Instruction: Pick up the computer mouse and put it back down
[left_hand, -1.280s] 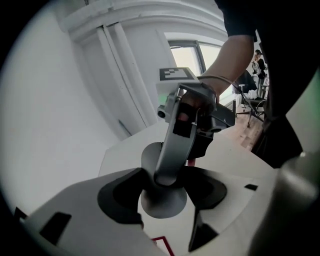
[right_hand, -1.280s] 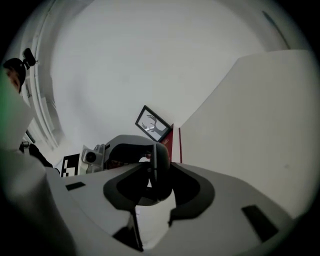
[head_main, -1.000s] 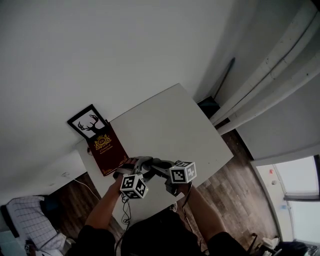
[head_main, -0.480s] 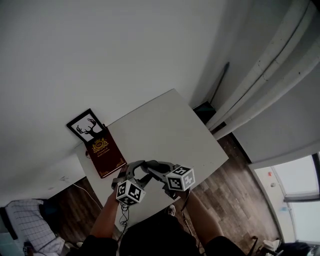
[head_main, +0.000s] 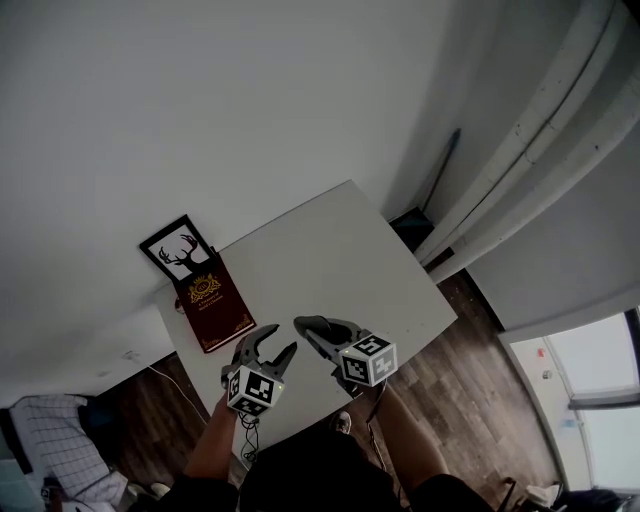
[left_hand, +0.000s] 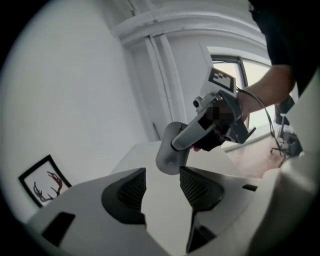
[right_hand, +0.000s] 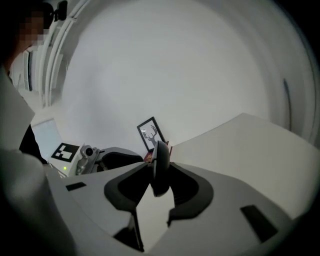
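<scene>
The grey computer mouse (left_hand: 169, 157) hangs in the air above the white table (head_main: 330, 250), with my right gripper (head_main: 316, 335) shut on it. In the right gripper view the mouse (right_hand: 161, 160) stands edge-on, pinched between the two dark pads of the right gripper (right_hand: 161, 181). My left gripper (head_main: 275, 342) is beside it on the left, near the table's front edge. Its jaws have just been closing, and nothing is between them. In the left gripper view my left gripper (left_hand: 162, 182) points at the mouse from a short way off and does not touch it.
A dark red book (head_main: 213, 305) lies at the table's left end. A framed stag picture (head_main: 178, 248) leans on the wall behind it. A cable (head_main: 250, 432) hangs below the table's front edge. Wooden floor lies to the right, and a long-handled tool (head_main: 440, 170) leans in the corner.
Both grippers have risen and rolled. A second ago their tips were close together at the mouse; now the left gripper has drawn away to the left, and the mouse stays in the right gripper.
</scene>
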